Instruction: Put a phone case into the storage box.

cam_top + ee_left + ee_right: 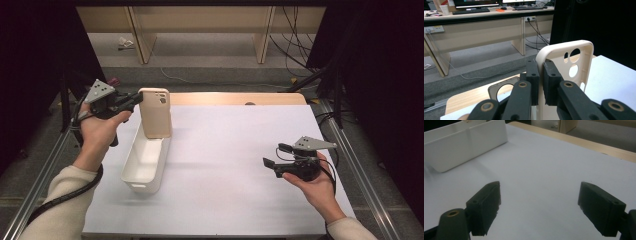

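A cream phone case [155, 112] stands upright over the far end of a white oblong bin [145, 161]. My left gripper [136, 99] is shut on the case's left edge. In the left gripper view the two black pads [533, 75] pinch the rim of the phone case [571, 60], whose camera cut-outs face right. My right gripper [276, 156] hovers over the white table sheet at the right, jaws wide apart, nothing between them. In the right gripper view my right gripper [537, 210] is open above bare sheet, with the white bin [464, 142] at the upper left.
A white sheet [225, 165] covers most of the wooden table [235, 98]. A grey plate with a round hole [502, 88] lies on the wood beyond the left jaws. Metal rails [360, 170] run along both table sides. Desks and cables stand behind.
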### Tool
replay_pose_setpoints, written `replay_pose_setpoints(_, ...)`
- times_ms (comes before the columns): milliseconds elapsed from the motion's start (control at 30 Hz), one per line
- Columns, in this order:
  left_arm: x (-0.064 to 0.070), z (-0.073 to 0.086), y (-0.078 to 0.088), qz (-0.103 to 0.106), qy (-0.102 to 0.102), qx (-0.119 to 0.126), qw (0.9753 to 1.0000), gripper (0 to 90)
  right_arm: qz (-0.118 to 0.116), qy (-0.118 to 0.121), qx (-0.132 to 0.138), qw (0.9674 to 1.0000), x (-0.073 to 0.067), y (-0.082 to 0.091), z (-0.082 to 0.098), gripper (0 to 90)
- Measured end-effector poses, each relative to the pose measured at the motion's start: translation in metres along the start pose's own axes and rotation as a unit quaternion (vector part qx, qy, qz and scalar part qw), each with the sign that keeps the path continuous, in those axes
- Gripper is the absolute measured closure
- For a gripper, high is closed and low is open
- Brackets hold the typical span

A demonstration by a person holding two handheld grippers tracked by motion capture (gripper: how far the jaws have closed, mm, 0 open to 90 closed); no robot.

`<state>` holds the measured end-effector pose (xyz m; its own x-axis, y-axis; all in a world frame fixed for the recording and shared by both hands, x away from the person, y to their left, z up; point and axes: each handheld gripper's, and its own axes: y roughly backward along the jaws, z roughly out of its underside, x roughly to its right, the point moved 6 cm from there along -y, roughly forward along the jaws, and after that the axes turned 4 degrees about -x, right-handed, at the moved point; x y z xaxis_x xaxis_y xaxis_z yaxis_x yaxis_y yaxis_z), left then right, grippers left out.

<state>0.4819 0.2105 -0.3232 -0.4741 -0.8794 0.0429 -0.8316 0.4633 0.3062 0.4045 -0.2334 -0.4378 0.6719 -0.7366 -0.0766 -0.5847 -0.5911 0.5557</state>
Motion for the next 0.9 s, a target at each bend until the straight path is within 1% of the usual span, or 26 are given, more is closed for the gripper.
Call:
replay_pose_setpoints(333, -0.012, 0.000, -0.004, -0.013, 0.002, -0.001, 0.9999, 84.1, 0.001, -0.001, 0.001, 1.0000, 0.000, 0.000, 0.000, 19.3)
replay_pose_setpoints(900, -0.025, -0.001, -0.013, -0.027, 0.001, -0.004, 0.9996, 84.2, 0.002, -0.003, 0.003, 1.0000, 0.001, 0.000, 0.000, 19.3)
